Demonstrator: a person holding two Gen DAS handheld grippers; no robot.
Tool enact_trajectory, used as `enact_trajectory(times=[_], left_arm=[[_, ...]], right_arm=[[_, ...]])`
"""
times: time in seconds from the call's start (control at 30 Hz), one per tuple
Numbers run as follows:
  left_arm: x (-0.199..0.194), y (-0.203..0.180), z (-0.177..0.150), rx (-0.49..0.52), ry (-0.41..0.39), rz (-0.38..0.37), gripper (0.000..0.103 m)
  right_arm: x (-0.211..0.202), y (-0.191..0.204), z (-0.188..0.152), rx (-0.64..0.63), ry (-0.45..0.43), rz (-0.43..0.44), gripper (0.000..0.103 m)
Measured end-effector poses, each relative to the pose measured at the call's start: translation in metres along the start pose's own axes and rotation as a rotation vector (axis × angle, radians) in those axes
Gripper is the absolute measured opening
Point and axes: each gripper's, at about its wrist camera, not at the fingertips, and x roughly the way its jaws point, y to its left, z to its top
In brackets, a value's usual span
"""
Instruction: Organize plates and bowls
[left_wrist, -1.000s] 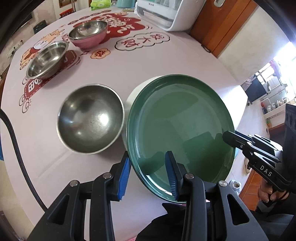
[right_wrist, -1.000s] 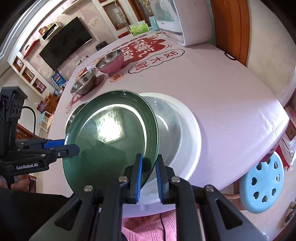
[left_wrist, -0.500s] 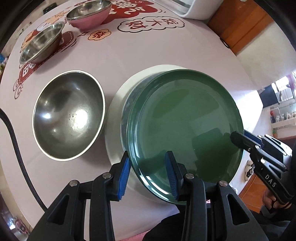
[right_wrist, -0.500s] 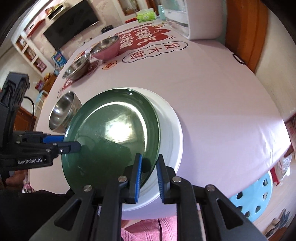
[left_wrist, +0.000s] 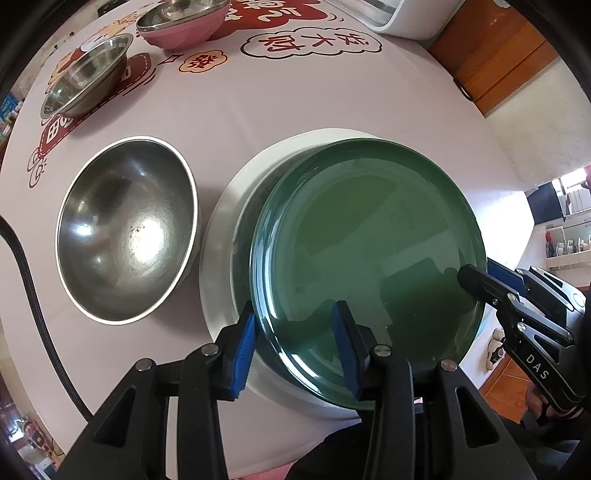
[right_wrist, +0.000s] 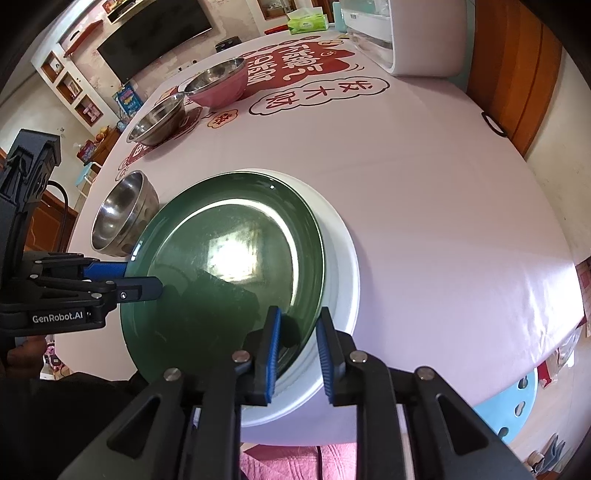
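Green plate (left_wrist: 365, 254) now lower, nearly flat on white plate (left_wrist: 221, 236) vs a sec ago. Right tool (right_wrist: 297, 354) jaws just been opening, rim between; left tool (left_wrist: 295, 343) loose around rim too.

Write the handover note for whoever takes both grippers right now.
Left gripper: straddles the green plate's near rim, jaws just eased wider; grip unclear.
Right gripper: open, jaws just opening, rim between the pads.
Things: green plate lies off-centre on the white plate; large steel bowl beside them; small steel bowl and pink bowl farther back on the table.
Done: plates stacked.
Left: withdraw both grippers, probably centre the green plate, then gather the bowls.
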Motion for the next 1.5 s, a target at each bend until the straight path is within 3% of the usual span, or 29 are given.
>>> enact_trajectory(times=[0.53,0.73,0.93,1.23,1.5], left_arm=[[-0.003,-0.01,-0.007,0.088,-0.015,-0.004,0.052],[-0.018,-0.009,-0.009,0.127,-0.054,-0.048,0.053],[-0.035,-0.009,-0.009,0.17,-0.089,-0.08,0.056],[-0.068,0.014,-0.01,0.189,-0.16,-0.1,0.061],[-0.091,0.052,-0.01,0.133,-0.217,-0.095,0.067]], right_arm=[[0.0,0.014,-0.008,0.037,-0.013,-0.023,0.034],[-0.005,0.022,-0.01,0.053,-0.042,-0.039,0.044],[-0.013,0.027,-0.009,0.09,-0.077,-0.068,0.046],[-0.024,0.044,-0.001,0.133,-0.137,-0.088,0.051],[-0.03,0.075,0.018,0.091,-0.182,-0.093,0.052]])
